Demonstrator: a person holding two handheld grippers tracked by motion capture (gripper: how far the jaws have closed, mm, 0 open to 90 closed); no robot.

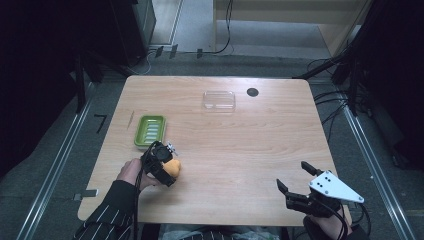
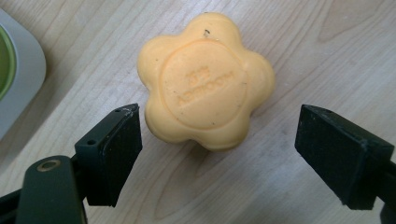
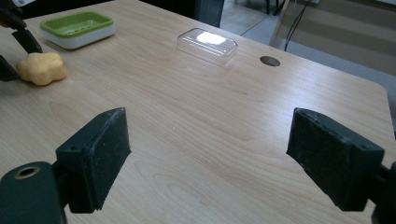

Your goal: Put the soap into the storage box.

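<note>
An orange flower-shaped soap bar (image 1: 175, 169) (image 2: 205, 79) lies flat on the wooden table (image 1: 240, 145), just below a green soap dish (image 1: 150, 130). My left gripper (image 1: 171, 165) (image 2: 219, 114) points at the soap with its jaws open on either side of it. The left pad sits close to the soap's edge and the right pad stands well clear. In the right gripper view the soap (image 3: 42, 68) lies far left beside the other gripper's black jaws. My right gripper (image 1: 292, 174) (image 3: 209, 116) hovers open over bare wood near the front right corner.
A clear plastic lid (image 1: 219, 99) (image 3: 207, 44) lies at the back centre, with a dark round hole (image 1: 252, 92) in the tabletop to its right. The green dish (image 3: 77, 25) has a white base. Cables and dark stands ring the table.
</note>
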